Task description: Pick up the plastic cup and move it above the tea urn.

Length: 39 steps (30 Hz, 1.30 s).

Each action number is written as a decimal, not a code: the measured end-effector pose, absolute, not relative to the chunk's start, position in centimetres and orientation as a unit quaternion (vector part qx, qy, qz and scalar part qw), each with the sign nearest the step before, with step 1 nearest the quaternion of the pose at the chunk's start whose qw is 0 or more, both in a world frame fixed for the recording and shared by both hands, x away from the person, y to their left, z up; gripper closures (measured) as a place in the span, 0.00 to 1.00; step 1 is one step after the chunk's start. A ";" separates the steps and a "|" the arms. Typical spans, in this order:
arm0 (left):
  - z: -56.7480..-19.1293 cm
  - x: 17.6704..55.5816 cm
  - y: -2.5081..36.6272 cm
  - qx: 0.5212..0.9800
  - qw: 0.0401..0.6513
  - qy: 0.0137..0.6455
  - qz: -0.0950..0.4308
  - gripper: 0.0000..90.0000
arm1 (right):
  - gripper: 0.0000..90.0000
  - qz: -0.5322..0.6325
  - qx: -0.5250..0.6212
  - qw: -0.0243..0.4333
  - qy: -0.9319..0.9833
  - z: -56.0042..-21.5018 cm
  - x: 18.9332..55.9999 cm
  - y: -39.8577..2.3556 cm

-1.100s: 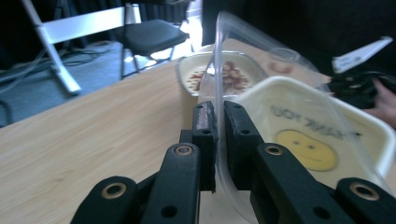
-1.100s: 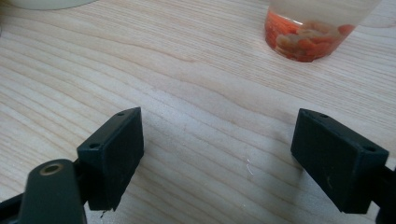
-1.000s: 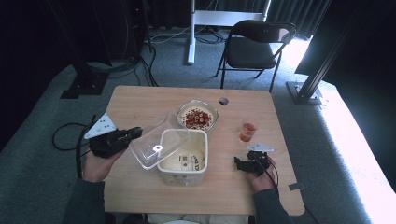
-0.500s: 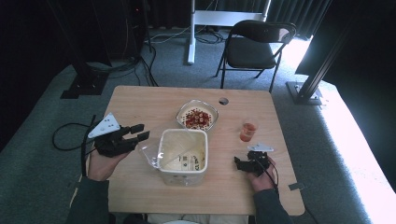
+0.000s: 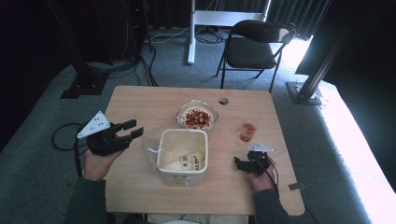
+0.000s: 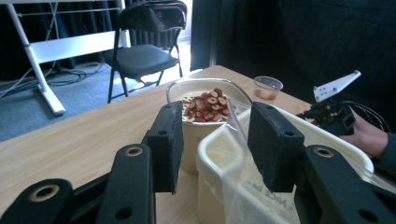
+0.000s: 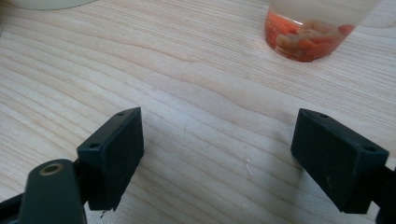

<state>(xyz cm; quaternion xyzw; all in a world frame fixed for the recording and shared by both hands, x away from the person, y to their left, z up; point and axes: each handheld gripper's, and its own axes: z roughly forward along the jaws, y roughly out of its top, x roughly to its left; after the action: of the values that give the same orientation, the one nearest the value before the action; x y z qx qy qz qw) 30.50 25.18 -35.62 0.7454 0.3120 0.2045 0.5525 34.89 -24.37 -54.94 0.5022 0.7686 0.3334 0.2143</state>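
Left tongs (image 5: 132, 129) just opened, clear lid (image 5: 150, 145) half-hidden

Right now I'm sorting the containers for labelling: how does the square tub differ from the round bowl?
The square tub is white, deep and straight-walled; the round bowl is clear and shallow. The tub looks empty, with its clear lid leaning against it; the bowl holds red slices. Both are open on the table.

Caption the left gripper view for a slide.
Open left gripper facing a clear lid leaning on a white container.
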 end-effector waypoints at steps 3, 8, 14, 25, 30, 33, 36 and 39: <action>-35.6 30.6 25.3 0.744 0.552 0.315 0.207 0.62 | 0.18 0.333 0.502 0.214 0.769 -54.9 34.9 -24.4; -35.6 30.6 25.3 0.743 0.552 0.317 0.208 0.62 | 0.18 0.333 0.502 0.214 0.769 -54.9 34.9 -24.4; -36.1 30.9 25.1 0.746 0.546 0.320 0.206 0.61 | 0.18 0.333 0.502 0.214 0.769 -54.9 34.9 -24.4; -37.0 31.6 24.9 0.749 0.532 0.329 0.218 0.58 | 0.18 0.333 0.502 0.214 0.769 -54.9 34.9 -24.4; -37.4 31.9 25.0 0.747 0.532 0.332 0.220 0.58 | 0.18 0.333 0.502 0.215 0.769 -54.9 34.9 -24.4; -37.5 32.0 25.0 0.747 0.530 0.334 0.222 0.57 | 0.18 0.333 0.502 0.215 0.768 -54.9 34.9 -24.4; -37.6 32.0 25.0 0.746 0.528 0.337 0.224 0.57 | 0.18 0.333 0.503 0.214 0.768 -54.9 34.9 -24.4; -37.8 32.1 25.1 0.747 0.525 0.339 0.228 0.57 | 0.18 0.333 0.502 0.214 0.768 -54.9 34.9 -24.4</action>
<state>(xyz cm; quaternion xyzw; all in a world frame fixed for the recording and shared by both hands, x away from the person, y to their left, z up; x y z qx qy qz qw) 32.06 25.08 -37.77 0.7468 0.3392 0.2277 0.5248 34.88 -24.36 -54.94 0.5024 0.7685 0.3333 0.2144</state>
